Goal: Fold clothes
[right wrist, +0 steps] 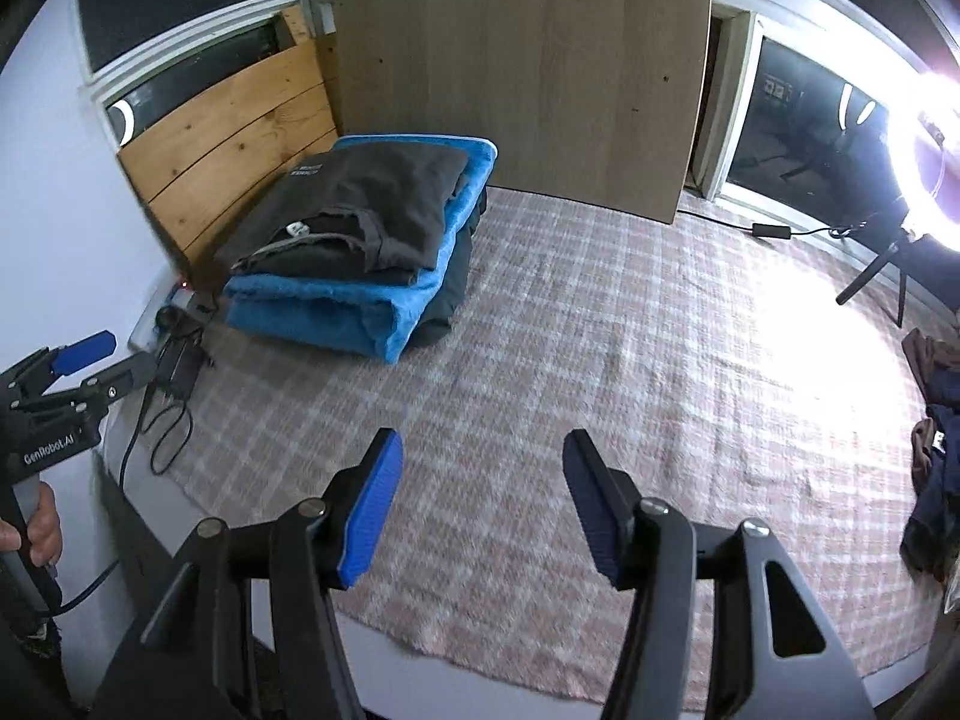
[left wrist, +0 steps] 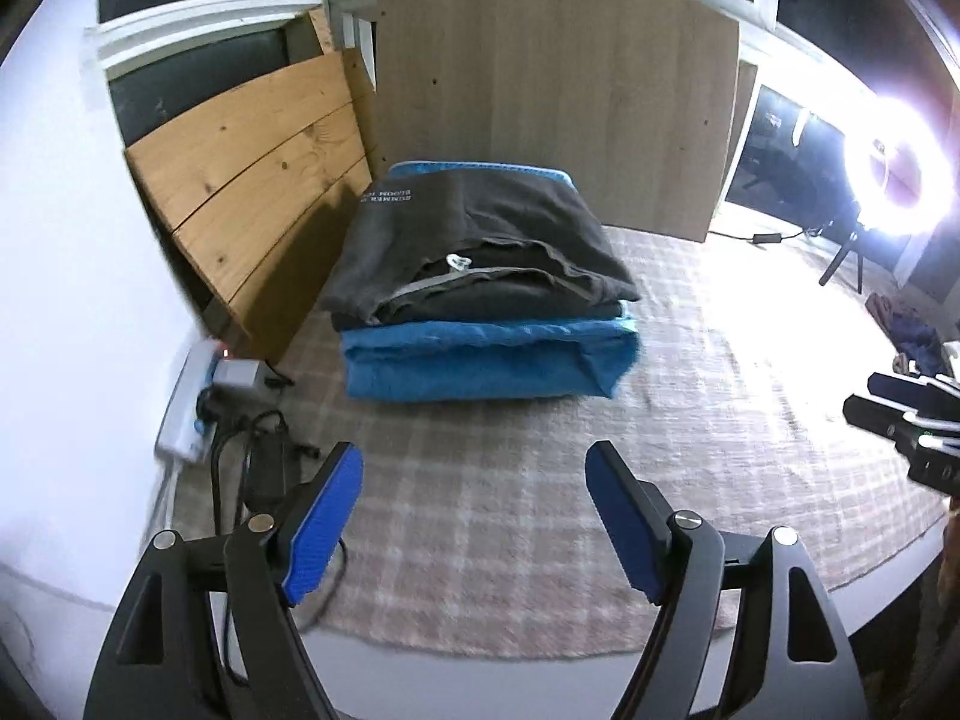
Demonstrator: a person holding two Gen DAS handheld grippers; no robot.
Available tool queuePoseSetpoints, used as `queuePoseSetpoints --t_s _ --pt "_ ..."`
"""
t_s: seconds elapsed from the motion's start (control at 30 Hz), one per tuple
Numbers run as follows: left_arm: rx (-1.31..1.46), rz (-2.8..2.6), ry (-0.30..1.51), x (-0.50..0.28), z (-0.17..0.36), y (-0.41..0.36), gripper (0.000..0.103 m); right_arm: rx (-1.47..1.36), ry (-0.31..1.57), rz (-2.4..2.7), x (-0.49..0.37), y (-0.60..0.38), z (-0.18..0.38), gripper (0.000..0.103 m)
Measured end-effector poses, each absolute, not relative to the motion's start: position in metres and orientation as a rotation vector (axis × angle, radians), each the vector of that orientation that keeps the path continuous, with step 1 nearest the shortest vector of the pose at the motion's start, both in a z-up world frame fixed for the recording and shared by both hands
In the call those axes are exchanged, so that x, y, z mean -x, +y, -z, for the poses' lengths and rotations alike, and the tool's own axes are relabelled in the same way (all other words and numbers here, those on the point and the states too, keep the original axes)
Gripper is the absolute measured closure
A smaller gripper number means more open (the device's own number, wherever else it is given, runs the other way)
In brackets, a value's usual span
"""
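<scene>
A folded dark grey shirt (left wrist: 480, 240) lies on top of a stack, over a folded blue garment (left wrist: 486, 360), at the far left of the checked blanket (left wrist: 480, 510). The same stack shows in the right wrist view, grey shirt (right wrist: 360, 210) over blue garment (right wrist: 336, 312). My left gripper (left wrist: 474, 516) hangs open above the blanket, short of the stack, with nothing between its blue pads. My right gripper (right wrist: 480, 498) is open too, empty, over bare blanket (right wrist: 600, 360) to the right of the stack. Each gripper shows at the edge of the other's view.
Wooden boards (left wrist: 252, 180) lean against the wall behind the stack. A power strip with cables (left wrist: 204, 408) lies left of the blanket. A bright ring light on a tripod (left wrist: 894, 180) stands at the right. Loose dark clothes (right wrist: 936, 450) are heaped at the right edge.
</scene>
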State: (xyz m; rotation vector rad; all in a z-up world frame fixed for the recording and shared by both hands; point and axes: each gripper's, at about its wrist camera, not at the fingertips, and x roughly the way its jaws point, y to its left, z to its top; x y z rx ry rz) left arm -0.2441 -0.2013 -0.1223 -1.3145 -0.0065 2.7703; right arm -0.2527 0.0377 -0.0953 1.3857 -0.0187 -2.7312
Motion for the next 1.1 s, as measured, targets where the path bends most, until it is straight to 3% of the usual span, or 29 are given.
queuePoseSetpoints --t_s 0.3,1.1 --pt "1.325 -2.854 -0.095 0.189 0.108 -0.175 0.028 -1.331 0.063 2.714 0.189 0.059 0.092 0.048" --pt "1.229 -2.945 -0.032 0.095 0.079 -0.117 0.026 -1.299 0.024 2.697 0.102 0.116 0.093 0.048"
